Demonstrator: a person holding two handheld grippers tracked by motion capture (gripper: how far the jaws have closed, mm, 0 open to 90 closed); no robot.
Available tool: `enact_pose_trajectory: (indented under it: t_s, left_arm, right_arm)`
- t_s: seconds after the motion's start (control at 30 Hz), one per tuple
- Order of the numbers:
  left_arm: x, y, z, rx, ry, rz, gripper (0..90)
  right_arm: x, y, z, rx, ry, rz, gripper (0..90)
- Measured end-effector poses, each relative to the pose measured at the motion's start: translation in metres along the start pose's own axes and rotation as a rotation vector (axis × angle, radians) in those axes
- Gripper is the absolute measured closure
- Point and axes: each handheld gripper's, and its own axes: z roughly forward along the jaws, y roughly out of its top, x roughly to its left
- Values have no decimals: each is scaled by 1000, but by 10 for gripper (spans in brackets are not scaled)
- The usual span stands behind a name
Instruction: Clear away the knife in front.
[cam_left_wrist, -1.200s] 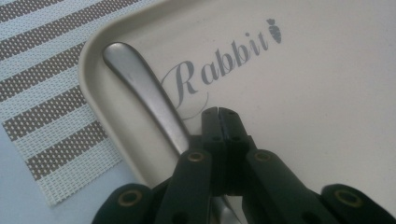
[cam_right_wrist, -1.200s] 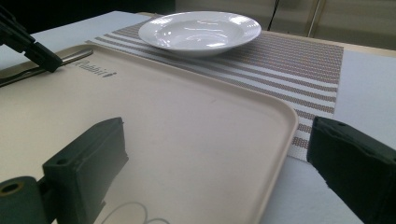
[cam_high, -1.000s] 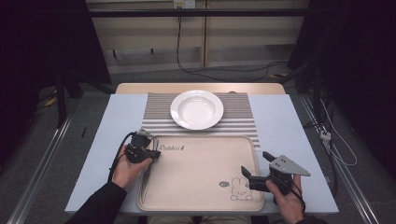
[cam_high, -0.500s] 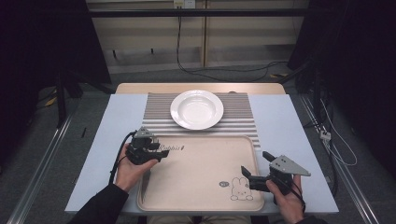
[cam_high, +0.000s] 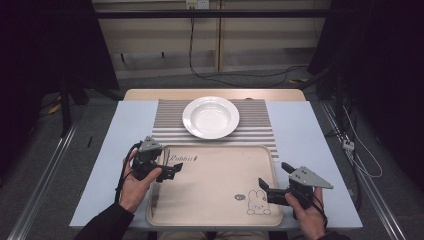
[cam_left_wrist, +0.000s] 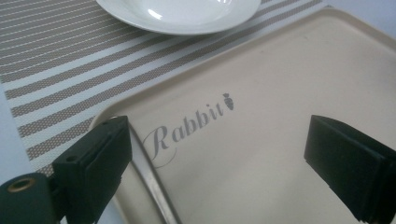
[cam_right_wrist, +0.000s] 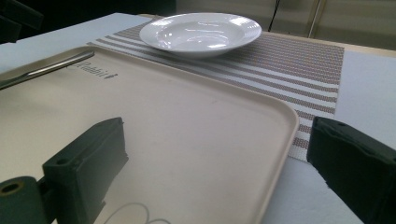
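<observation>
A beige tray (cam_high: 220, 200) printed with "Rabbit" and a bunny drawing lies at the table's near edge. A thin metal utensil handle (cam_right_wrist: 46, 68) rests along its left side, also seen as a metal utensil handle (cam_left_wrist: 152, 191) just inside the rim. My left gripper (cam_high: 172, 171) is open over the tray's left rim. In the left gripper view, the left gripper (cam_left_wrist: 219, 158) has one jaw outside the rim and the other above the tray. My right gripper (cam_high: 265, 191) is open at the tray's near right, and this right gripper (cam_right_wrist: 219, 163) straddles the tray's right edge. Neither holds anything.
A white deep plate (cam_high: 210, 117) stands empty on a striped placemat (cam_high: 255, 130) behind the tray. A pale blue mat (cam_high: 305, 135) covers the table on both sides. Cables trail on the floor beyond the table.
My left gripper has shifted a little right and nearer, onto the tray's left rim. The right gripper has stayed put.
</observation>
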Motion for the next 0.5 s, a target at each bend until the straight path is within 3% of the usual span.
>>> enact_pose_trajectory:
  t_s: [0.1,0.2,0.33,0.5]
  left_arm:
    - [0,0,-7,-16,13,2,73]
    - [-1,0,-13,-8,21,32,71]
    - [0,-4,-21,-71,28,60,64]
    - [5,-13,-28,-85,39,51,61]
  right_arm:
    - [0,0,-1,-1,-2,1,44]
    - [0,0,-2,0,-7,3,44]
    - [-1,-1,-3,-3,-11,2,44]
    - [-1,-1,-4,-1,-15,4,44]
